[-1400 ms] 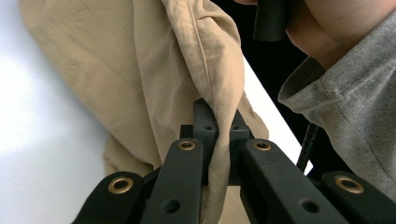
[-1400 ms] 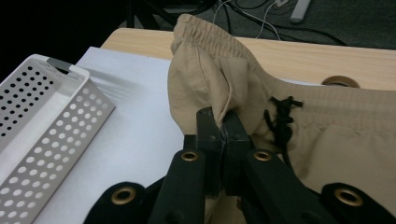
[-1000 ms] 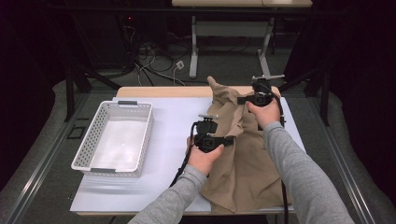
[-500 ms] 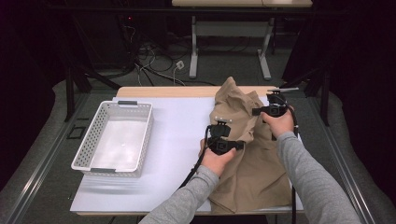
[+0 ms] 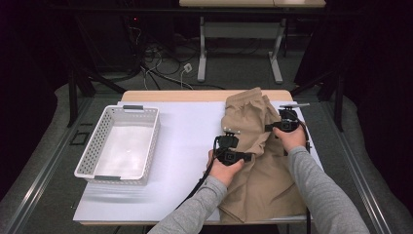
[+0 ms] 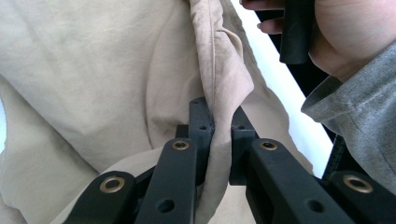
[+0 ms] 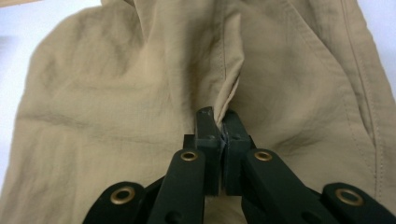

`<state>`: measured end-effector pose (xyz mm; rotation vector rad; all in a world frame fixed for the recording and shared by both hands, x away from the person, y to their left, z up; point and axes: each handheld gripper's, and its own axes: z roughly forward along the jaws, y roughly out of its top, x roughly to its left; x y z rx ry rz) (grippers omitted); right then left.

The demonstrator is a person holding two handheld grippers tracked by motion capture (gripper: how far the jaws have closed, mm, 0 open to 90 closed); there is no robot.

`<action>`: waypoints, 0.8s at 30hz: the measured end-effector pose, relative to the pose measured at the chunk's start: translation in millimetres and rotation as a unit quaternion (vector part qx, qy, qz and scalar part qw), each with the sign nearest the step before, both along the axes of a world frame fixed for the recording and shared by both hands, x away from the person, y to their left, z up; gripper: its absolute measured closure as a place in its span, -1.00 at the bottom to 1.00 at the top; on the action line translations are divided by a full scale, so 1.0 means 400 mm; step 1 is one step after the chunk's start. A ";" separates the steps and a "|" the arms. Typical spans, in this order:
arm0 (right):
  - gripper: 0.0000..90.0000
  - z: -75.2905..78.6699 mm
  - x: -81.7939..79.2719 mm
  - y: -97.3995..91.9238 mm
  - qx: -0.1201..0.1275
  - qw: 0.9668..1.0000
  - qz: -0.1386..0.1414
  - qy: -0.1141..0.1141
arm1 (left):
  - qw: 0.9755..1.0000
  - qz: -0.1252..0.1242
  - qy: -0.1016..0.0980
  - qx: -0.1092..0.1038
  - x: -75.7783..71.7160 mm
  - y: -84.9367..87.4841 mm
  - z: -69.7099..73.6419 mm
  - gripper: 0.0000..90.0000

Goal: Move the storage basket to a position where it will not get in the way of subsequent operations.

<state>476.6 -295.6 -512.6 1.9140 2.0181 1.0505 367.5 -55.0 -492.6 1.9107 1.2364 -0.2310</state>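
Observation:
Tan trousers (image 5: pixel 258 170) lie on the right half of the white table top (image 5: pixel 185 131), waistband at the far end. My left gripper (image 5: pixel 229 144) rests at their left edge; a seamed fold (image 6: pixel 219 79) is pinched between its pads, and the jaws have just eased slightly apart around it. My right gripper (image 5: pixel 285 119) is at the trousers' right edge, farther back. In the right gripper view, that gripper (image 7: pixel 219 123) is shut on a small ridge of the trousers' cloth (image 7: pixel 116 84). The left gripper view also shows my right hand and grey sleeve (image 6: pixel 355 93).
A white slotted basket (image 5: pixel 92 151) stands on the left of the table with nothing in it. Bare white surface separates it from the trousers. The table's near edge (image 5: pixel 146 219) is close to the trouser hems. Dark floor, cables and another table's legs lie beyond.
Both hands have come down and shifted right with the trousers. The cloth, which was lifted and bunched at the back, now lies lower and flatter on the table.

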 end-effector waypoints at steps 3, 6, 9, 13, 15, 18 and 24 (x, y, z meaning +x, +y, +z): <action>0.96 -0.004 0.001 -0.003 0.001 1.000 -0.005 0.003 | 1.000 0.000 0.001 0.002 0.002 0.001 -0.007 0.84; 0.96 0.002 0.001 -0.010 0.006 1.000 -0.008 -0.006 | 1.000 0.003 0.001 0.001 0.005 0.002 -0.011 0.79; 0.96 0.009 0.001 -0.018 0.005 1.000 -0.009 -0.005 | 1.000 0.003 -0.002 0.000 0.005 0.003 -0.010 0.77; 0.96 0.017 0.003 -0.030 0.005 1.000 -0.014 -0.005 | 1.000 0.003 -0.002 -0.004 0.004 -0.001 -0.008 0.78; 0.96 0.018 0.005 -0.033 0.003 1.000 -0.016 -0.006 | 1.000 0.000 -0.004 -0.006 0.001 -0.005 -0.008 0.78; 0.96 0.017 0.006 -0.039 -0.001 1.000 -0.019 -0.003 | 1.000 -0.005 -0.007 -0.005 -0.001 -0.009 -0.010 0.77; 0.96 -0.001 0.012 -0.045 -0.010 1.000 -0.026 -0.001 | 1.000 -0.004 -0.009 -0.004 -0.004 0.004 -0.010 0.60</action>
